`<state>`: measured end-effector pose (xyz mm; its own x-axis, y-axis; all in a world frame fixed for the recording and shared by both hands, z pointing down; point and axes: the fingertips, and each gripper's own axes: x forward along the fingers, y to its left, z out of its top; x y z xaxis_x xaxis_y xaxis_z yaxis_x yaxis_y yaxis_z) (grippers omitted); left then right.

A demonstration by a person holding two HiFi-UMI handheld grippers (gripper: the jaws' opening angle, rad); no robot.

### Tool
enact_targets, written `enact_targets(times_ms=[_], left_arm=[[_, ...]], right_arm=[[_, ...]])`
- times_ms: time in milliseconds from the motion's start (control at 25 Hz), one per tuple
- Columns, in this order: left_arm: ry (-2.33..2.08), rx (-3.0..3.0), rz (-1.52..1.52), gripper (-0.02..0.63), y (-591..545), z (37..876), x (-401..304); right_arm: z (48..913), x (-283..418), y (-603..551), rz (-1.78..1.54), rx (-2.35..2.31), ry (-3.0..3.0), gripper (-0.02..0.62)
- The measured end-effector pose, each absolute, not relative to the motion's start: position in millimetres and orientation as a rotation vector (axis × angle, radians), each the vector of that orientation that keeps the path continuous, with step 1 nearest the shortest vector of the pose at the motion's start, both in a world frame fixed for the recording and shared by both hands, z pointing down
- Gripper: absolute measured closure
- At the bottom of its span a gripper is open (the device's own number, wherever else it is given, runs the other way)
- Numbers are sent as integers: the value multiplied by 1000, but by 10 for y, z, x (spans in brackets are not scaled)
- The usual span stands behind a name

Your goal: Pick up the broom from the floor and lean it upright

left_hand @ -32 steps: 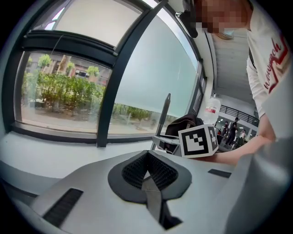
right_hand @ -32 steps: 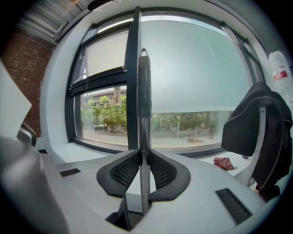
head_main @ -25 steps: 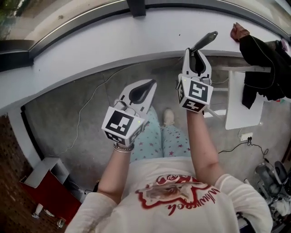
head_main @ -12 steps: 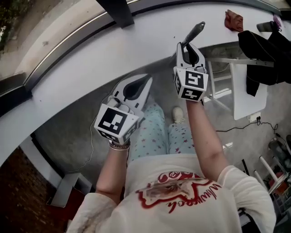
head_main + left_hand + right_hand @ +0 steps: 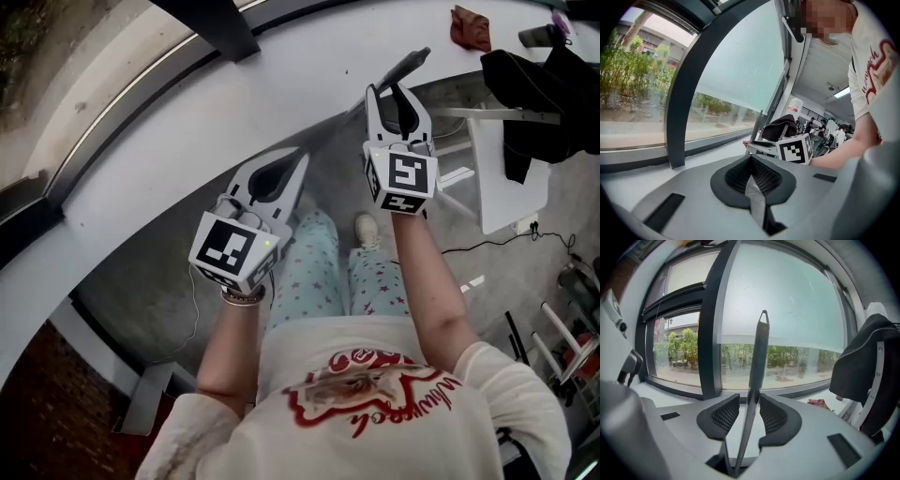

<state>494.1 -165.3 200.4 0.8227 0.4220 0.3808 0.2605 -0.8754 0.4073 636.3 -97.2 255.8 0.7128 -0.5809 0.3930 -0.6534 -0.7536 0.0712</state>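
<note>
Window ledge [image 5: 234, 103] curves ahead. Broom handle [image 5: 758, 357] upright near ledge edge, between right gripper [image 5: 749, 411] jaws, apart, just opening. Head view shows only handle's top. Left gripper [image 5: 752, 161] jaws together, empty.

**Right tool loosens round the broom handle**

We see that the jaws of the right tool [image 5: 749, 414] have just been opening. The broom handle [image 5: 758, 357] now stands between the pads with a gap on one side. In the head view both tools have shifted, and the left tool [image 5: 751, 164] has drifted a little further from the right one. Our view has swung too: the window ledge [image 5: 234, 103] slants more steeply, and the red box at lower left has left the frame.
</note>
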Motion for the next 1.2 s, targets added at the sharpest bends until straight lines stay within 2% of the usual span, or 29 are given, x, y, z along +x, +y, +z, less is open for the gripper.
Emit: enact_targets(times_ms=[280,800,840,880,920,1200], left_arm=[[523,2695,675,586,-1457,1983,4917],[430,2762,570,586,-724,1695,4796],[414,2767,558,586,-663,1675,4777],[395,2771,547,586,-603,1661,4755],[372,2771,534,586,-540,1650,4729],[223,2775,440,586,-52,1242,4397]], right_arm=[[2178,6345,-749,323,2699,-1001,426],[1770,5830,-54,309,2692,-1244,428],[1739,5753,-18,324,2694,-1278,436],[1708,5672,14,343,2695,-1310,479],[1672,5586,37,359,2688,-1349,554],[1071,4917,160,252,2578,-1776,571]])
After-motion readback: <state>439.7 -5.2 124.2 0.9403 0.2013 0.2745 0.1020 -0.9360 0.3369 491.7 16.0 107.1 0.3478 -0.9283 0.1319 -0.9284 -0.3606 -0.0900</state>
